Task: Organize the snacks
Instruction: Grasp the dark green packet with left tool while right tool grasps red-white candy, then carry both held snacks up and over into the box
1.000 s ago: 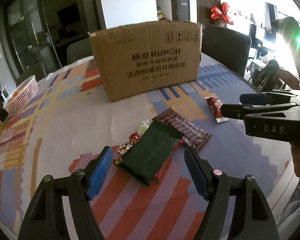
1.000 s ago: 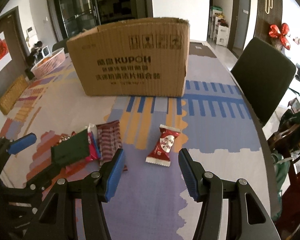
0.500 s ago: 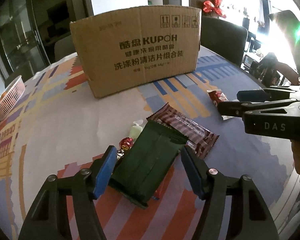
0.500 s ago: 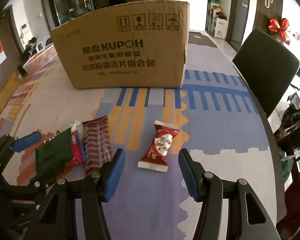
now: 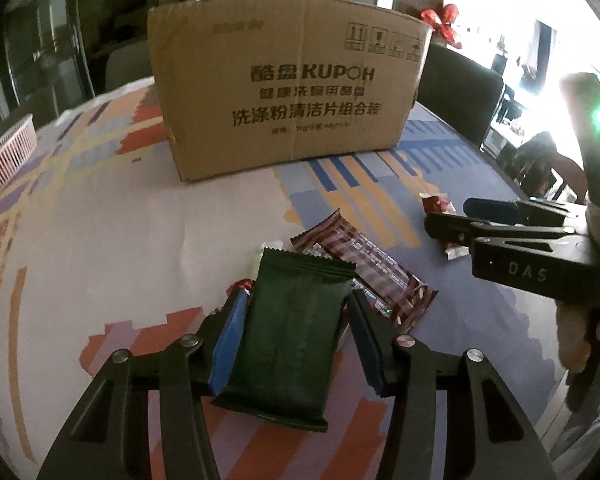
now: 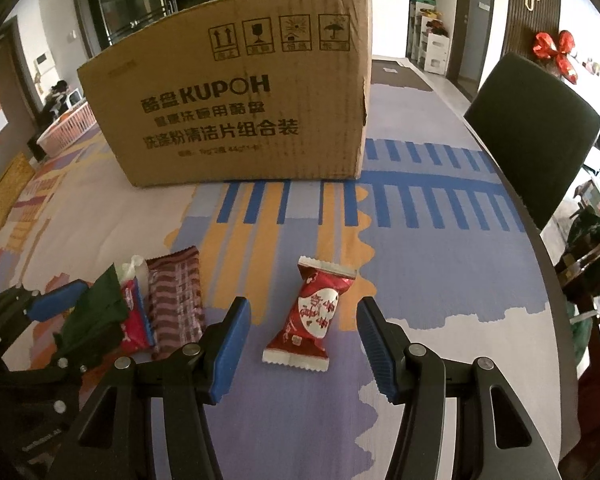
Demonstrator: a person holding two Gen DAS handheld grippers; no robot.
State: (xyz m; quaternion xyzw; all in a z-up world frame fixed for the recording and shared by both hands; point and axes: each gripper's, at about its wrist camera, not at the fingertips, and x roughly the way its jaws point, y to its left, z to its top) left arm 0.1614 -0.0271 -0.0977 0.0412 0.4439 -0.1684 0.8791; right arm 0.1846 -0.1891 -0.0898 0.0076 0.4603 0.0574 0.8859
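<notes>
A dark green snack packet lies flat on the patterned tablecloth between the blue pads of my left gripper. The jaws are closing; the left pad meets the packet's side and the right pad stands a sliver off it. A brown striped bar, a red foil sweet and a small white sachet lie around the packet. My right gripper is open and straddles a red-and-white candy without touching it. Behind stands the cardboard box. My left gripper also shows at the right wrist view's left edge.
A pink basket sits at the far left of the table. A dark chair stands against the table's right edge. A red bow hangs on the far wall. A hand holds the right gripper.
My left gripper has moved forward and down until the green packet sits between its pads, and its jaws have narrowed. My right gripper has come closer to the red candy at the same width.
</notes>
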